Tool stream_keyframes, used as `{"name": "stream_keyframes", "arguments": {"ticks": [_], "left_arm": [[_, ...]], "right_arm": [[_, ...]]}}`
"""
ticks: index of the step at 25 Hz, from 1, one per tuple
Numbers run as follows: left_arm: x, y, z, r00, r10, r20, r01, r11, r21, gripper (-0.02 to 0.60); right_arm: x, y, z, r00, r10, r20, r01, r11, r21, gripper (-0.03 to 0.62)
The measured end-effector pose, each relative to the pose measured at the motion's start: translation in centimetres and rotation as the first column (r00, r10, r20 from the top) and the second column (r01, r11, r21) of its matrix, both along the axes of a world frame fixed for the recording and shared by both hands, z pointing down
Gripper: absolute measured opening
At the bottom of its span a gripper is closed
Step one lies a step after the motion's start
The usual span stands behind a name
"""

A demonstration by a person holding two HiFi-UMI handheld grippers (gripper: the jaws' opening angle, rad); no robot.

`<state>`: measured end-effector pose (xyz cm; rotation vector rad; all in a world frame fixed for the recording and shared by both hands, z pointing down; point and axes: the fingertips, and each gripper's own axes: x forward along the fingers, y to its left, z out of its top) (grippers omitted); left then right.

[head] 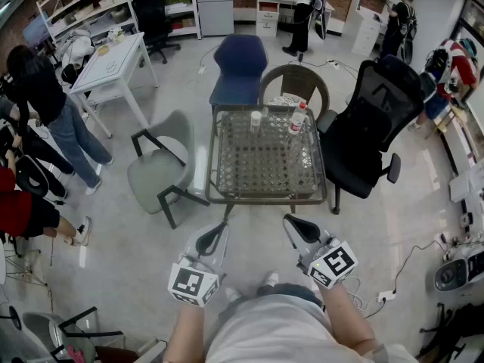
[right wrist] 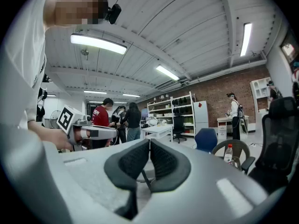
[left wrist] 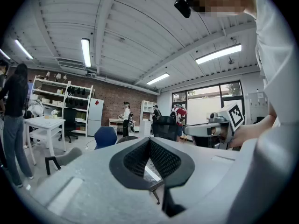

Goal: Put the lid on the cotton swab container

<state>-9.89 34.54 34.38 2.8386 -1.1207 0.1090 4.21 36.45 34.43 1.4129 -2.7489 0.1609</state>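
A small pale cylindrical container (head: 255,120) stands near the far edge of the glass-topped wicker table (head: 227,191); it is too small to tell a lid from it. Both grippers hang well short of the table, close to my body. My left gripper (head: 219,230) is shut and holds nothing; in its own view the left gripper (left wrist: 149,144) has its dark pads pressed together and points up at the room. My right gripper (head: 292,222) is also shut and empty, and in its own view the right gripper (right wrist: 149,146) shows its pads touching.
A clear bottle with a red cap (head: 298,118) and a white packet (head: 286,100) share the table's far side. Chairs ring the table: grey (head: 159,172), blue (head: 240,66), wicker (head: 296,83), black office (head: 370,127). Several people stand around the room; a cable and power strip (head: 387,295) lie at the right.
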Motion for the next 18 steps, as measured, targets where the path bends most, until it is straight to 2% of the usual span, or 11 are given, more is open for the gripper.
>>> {"name": "stream_keyframes", "arguments": {"ticks": [8,12,18], "left_arm": [[3.8,-0.7,-0.9,1.000,-0.019,-0.007,0.019,1.000,-0.009,0.008],[7.0,-1.1,-1.2,1.000,0.003,0.029,-0.004,1.000,0.013,0.008],[11.6,-1.1,-0.6,0.999,0.027,0.046,-0.027,1.000,0.006,0.008]], "right_arm": [[3.8,-0.3,-0.5,1.000,0.001,0.012,-0.001,1.000,0.014,0.012],[6.5,-0.7,-0.8,0.999,0.003,0.032,-0.004,1.000,0.023,0.011],[12.2,-0.8,-0.7,0.995,0.083,0.060,-0.086,0.995,0.049,0.011]]}}
